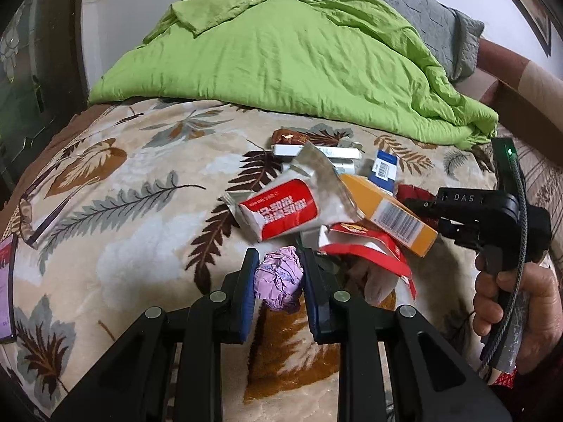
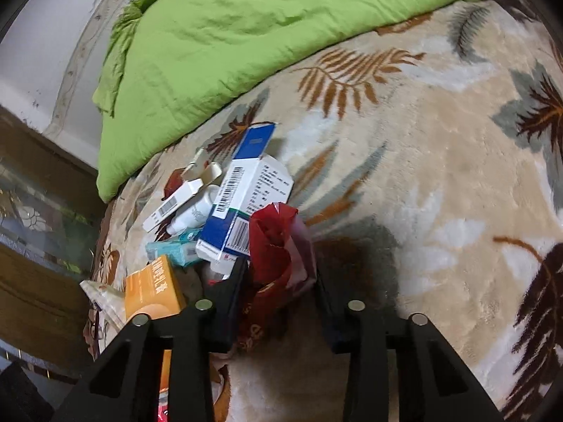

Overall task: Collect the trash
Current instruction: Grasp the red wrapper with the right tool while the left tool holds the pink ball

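Left gripper: its jaws are clamped on a crumpled pink paper ball, which sits between the 2 blue pads, just above the blanket
Right gripper: its jaws are pressed on a red plastic bag; the bag bunches up between them and rises above the tips
Right hand: seen from the left wrist view, it holds the handle of the right gripper at the right edge of the pile
Trash pile: it lies on the leaf-pattern blanket of the bed, near the green quilt
Red and white packet: on top of the pile, just behind the pink ball
Orange box: tilted, touching the packet on its right side
Blue and white box: leans just beside the red bag, with barcodes visible
Small white bottle: lies left of the blue and white box, partly under it
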A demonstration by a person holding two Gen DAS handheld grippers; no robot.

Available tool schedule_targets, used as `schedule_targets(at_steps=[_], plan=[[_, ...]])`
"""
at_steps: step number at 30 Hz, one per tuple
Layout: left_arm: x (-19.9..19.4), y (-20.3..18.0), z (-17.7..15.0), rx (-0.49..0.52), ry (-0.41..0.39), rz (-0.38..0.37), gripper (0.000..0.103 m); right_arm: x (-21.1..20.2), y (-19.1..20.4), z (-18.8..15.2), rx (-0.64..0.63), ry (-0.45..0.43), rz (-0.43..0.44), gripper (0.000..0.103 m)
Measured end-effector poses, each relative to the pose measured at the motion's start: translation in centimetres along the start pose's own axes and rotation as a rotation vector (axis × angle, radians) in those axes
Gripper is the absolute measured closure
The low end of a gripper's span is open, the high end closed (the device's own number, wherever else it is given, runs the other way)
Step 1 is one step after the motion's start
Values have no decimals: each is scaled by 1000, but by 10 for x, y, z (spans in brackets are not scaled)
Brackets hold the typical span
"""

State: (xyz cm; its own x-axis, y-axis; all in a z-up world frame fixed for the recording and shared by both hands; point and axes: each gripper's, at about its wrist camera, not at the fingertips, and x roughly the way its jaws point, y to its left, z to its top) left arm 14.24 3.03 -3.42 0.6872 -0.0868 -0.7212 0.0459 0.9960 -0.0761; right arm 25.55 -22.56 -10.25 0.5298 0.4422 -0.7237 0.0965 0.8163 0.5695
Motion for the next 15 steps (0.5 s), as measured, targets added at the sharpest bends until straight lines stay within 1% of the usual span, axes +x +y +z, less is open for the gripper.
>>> schedule_targets(at_steps=[3, 6, 9, 15], plan=[[-1, -7, -3, 31, -8, 8, 80, -18, 3, -7, -31, -41, -3, 67], [-5, -15, -6, 67, -24, 17, 80, -47, 11, -19, -78, -92, -4, 67], [-8, -21, -9, 93, -32, 24, 80, -71, 21, -38, -138, -106, -4, 67], [-17, -36, -16, 143, -54, 33, 80, -110, 29, -69, -207, -135, -9, 67]])
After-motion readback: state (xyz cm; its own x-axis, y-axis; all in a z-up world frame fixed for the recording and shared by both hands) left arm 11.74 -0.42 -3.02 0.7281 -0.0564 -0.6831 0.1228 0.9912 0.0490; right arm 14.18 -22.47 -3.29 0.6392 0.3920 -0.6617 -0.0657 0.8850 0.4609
